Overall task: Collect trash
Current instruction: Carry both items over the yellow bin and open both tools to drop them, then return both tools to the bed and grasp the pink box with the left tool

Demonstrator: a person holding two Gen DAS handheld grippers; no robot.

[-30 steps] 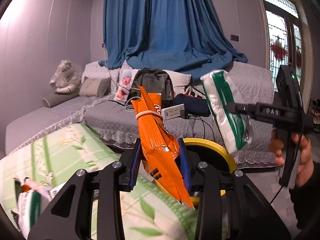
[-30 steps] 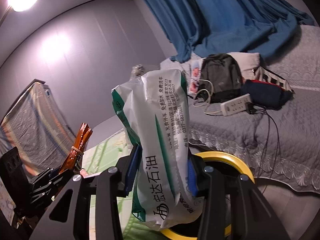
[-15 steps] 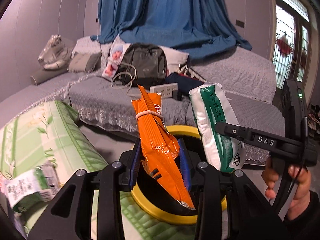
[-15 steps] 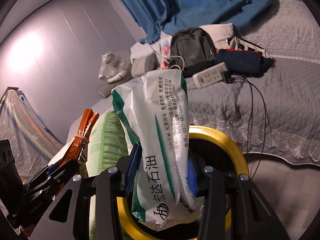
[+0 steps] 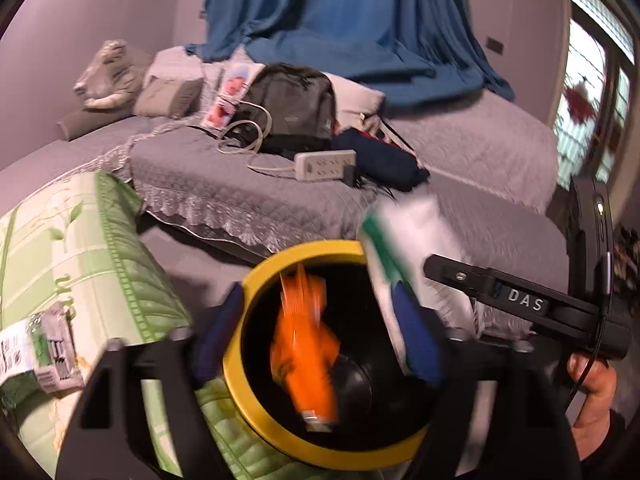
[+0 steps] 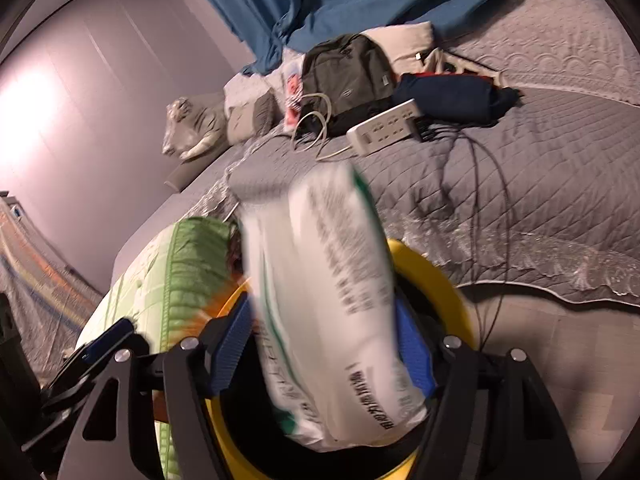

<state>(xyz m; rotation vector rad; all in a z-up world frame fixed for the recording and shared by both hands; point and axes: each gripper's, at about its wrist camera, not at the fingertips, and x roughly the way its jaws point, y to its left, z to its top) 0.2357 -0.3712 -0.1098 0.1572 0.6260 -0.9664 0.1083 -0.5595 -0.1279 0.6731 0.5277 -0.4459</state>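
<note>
A yellow-rimmed black bin [image 5: 256, 280] stands on the floor under both grippers. My left gripper [image 5: 316, 344] is open above it; the orange snack bag [image 5: 306, 356], blurred, is loose between the spread jaws and falling into the bin. My right gripper [image 6: 324, 352] is open too; the white and green packet [image 6: 340, 304], blurred, is slipping down between its jaws toward the bin rim [image 6: 436, 280]. That packet [image 5: 412, 248] and the right gripper [image 5: 404, 316] also show in the left wrist view at the bin's right edge.
A green quilted cover [image 5: 80, 264] lies to the left with a white and green wrapper [image 5: 36, 352] on it. A grey sofa [image 5: 460, 148] behind holds a backpack [image 5: 296, 108], a power strip [image 5: 324, 164] with cables and cushions.
Both grippers came down over the bin and opened. The orange bag and the white and green packet, held before, are now released and dropping.
</note>
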